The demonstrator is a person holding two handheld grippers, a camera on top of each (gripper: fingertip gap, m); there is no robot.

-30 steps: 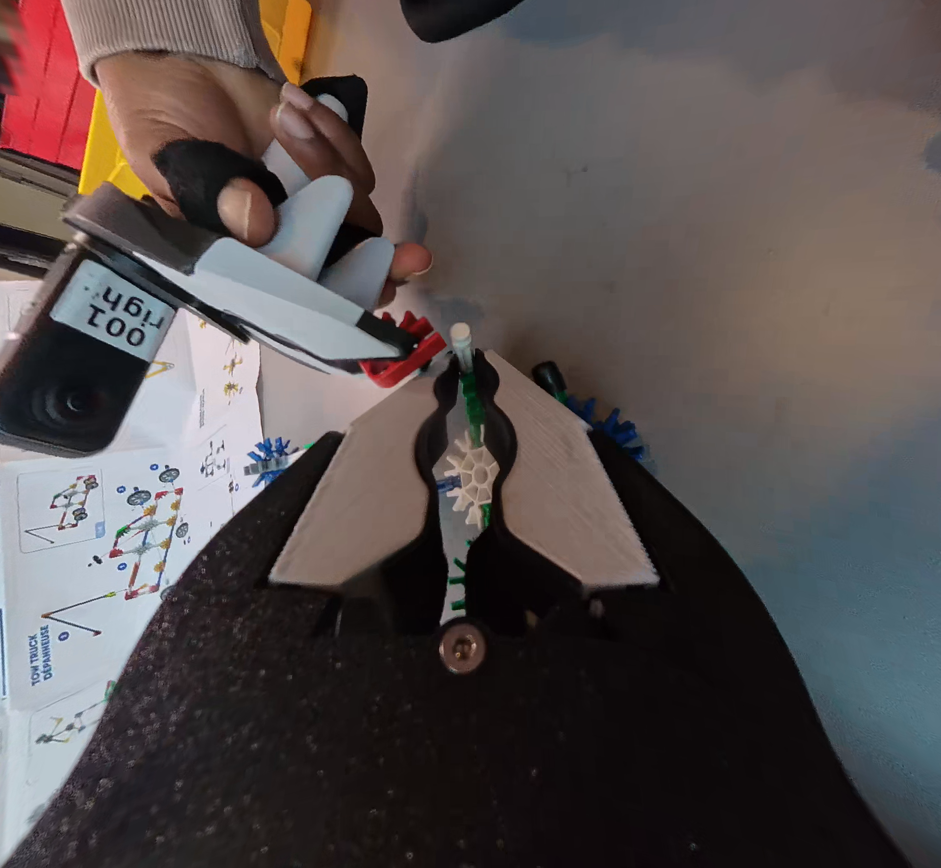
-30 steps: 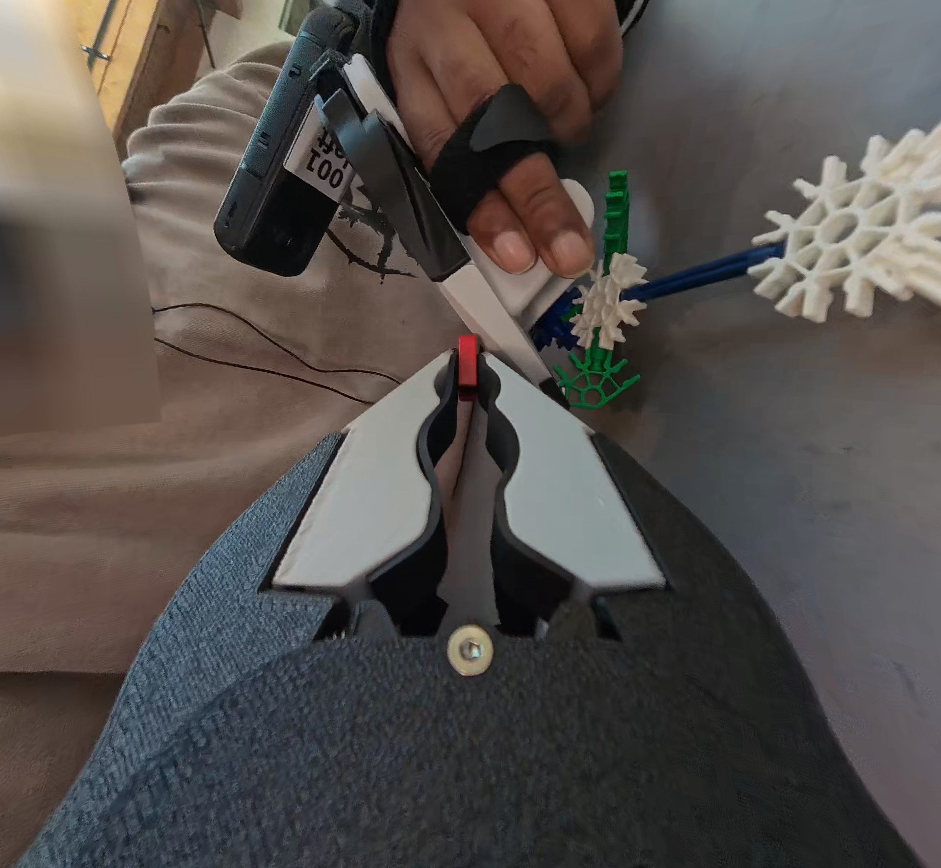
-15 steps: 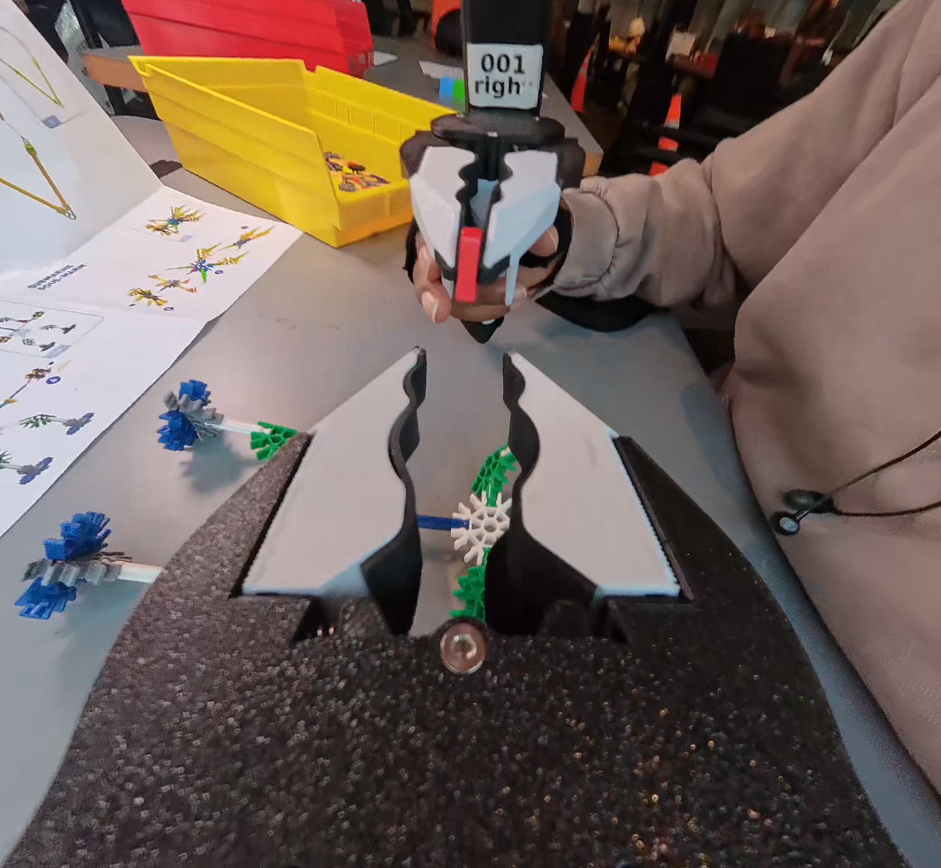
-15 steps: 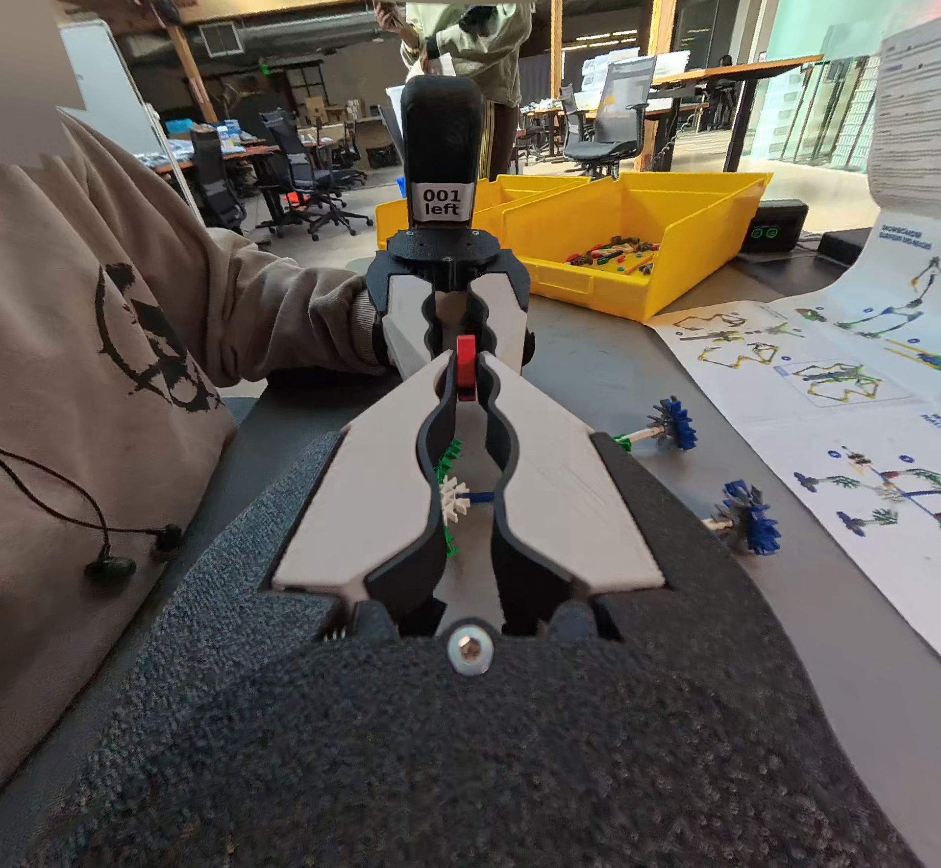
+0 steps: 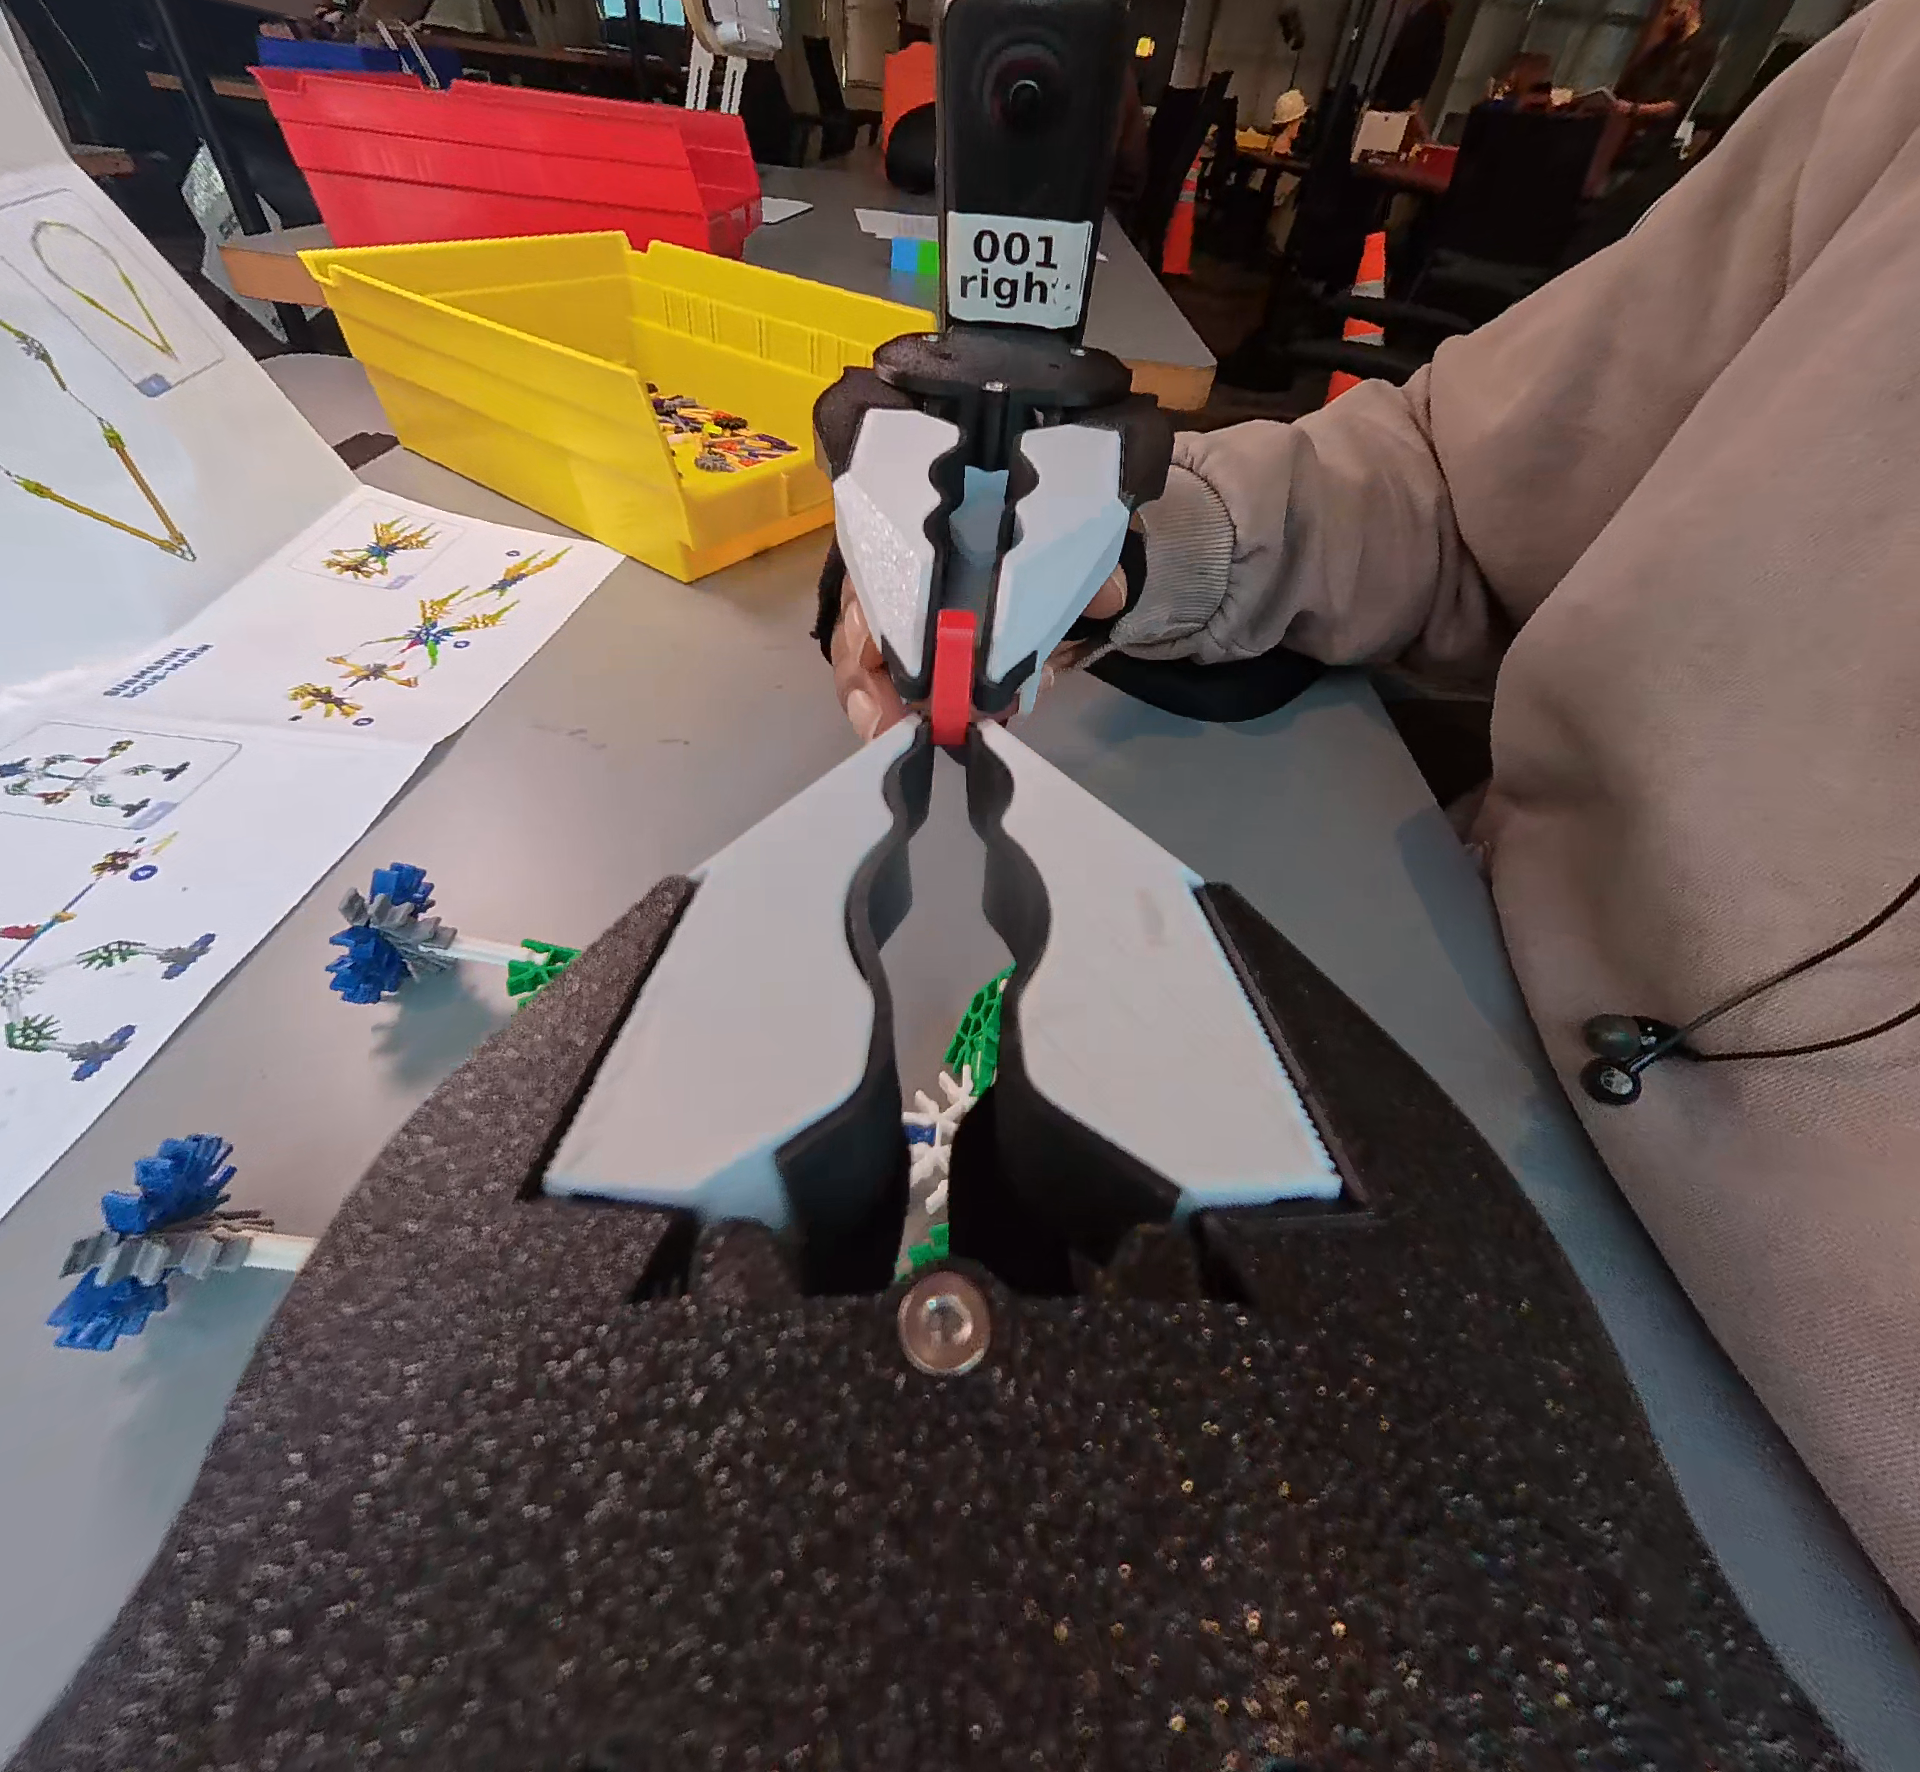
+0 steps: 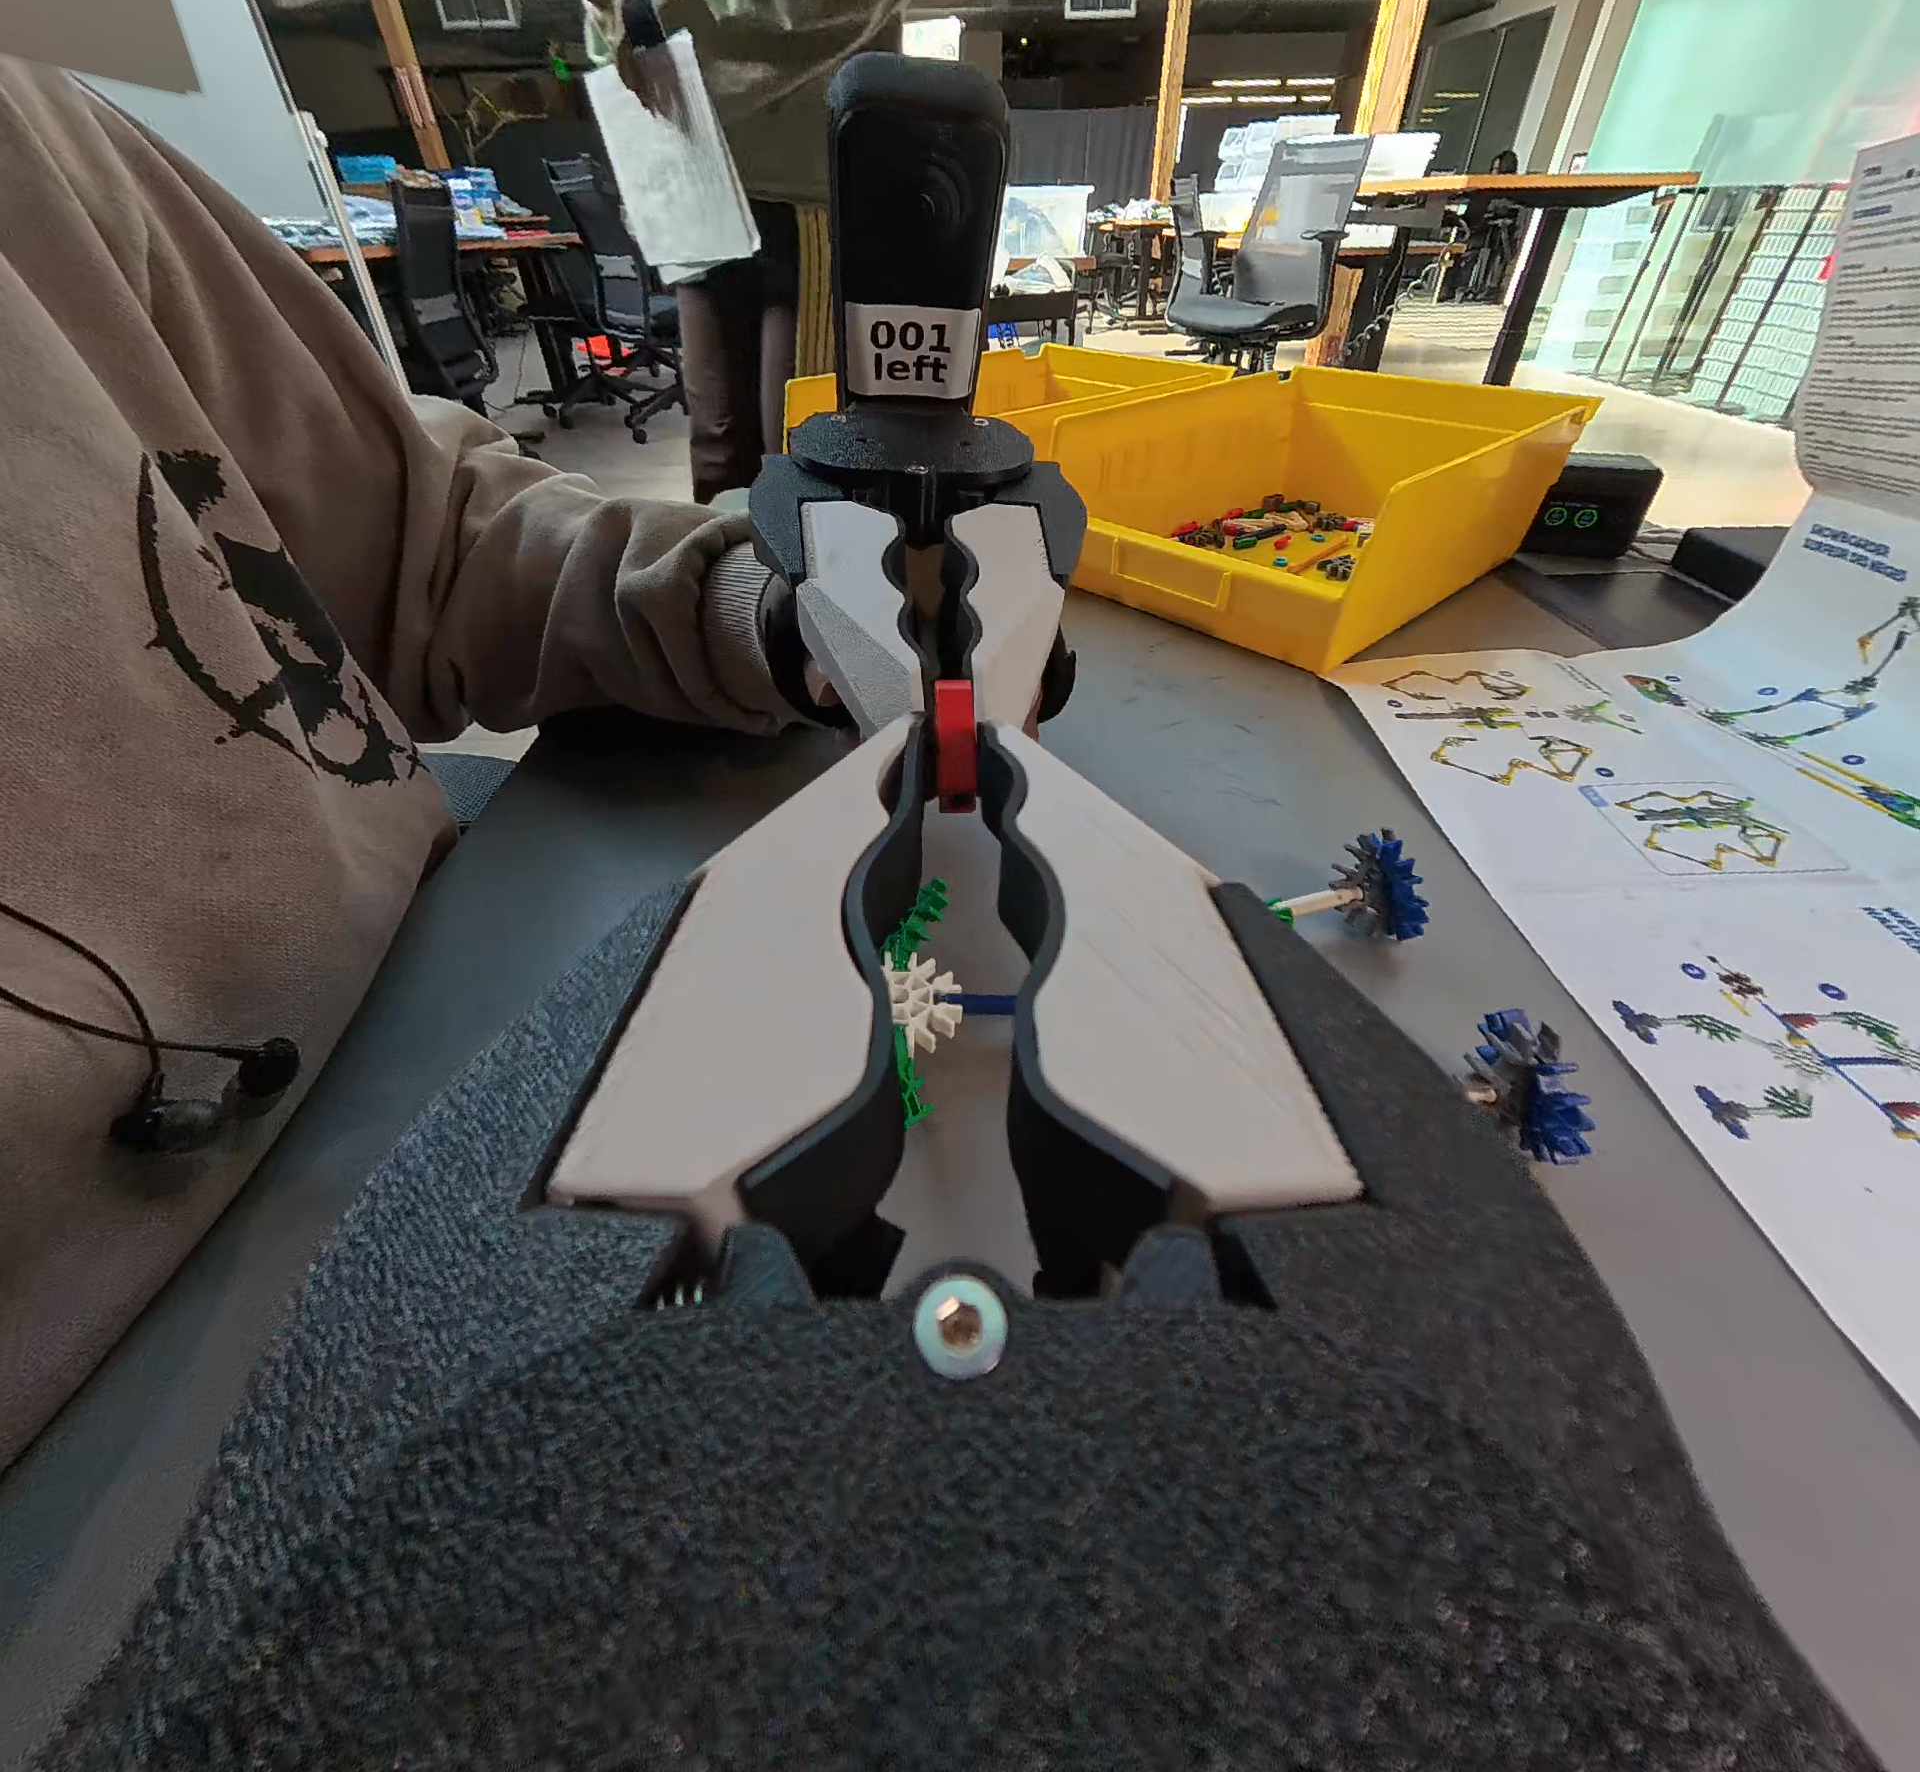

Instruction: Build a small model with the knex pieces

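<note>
The small red piece [image 6: 953, 743] is pinched by the right gripper [image 6: 951, 735] at its tips. The left gripper [image 5: 948, 735], nearly closed, meets the same piece from opposite; whether it grips cannot be told. The green-and-white assembly [image 6: 914, 995] lies on the grey table [image 6: 1195, 766] below.

A small red piece [image 6: 954, 754] sits pinched between white fingers [image 6: 790, 974] edged in black, over a grey table [image 5: 644, 766] bearing a green-and-white snowflake build [image 6: 914, 990], blue-and-grey clusters [image 5: 387, 922] at nine o'clock, and yellow [image 5: 540, 392] and red bins [image 5: 499, 164] at eleven.
</note>
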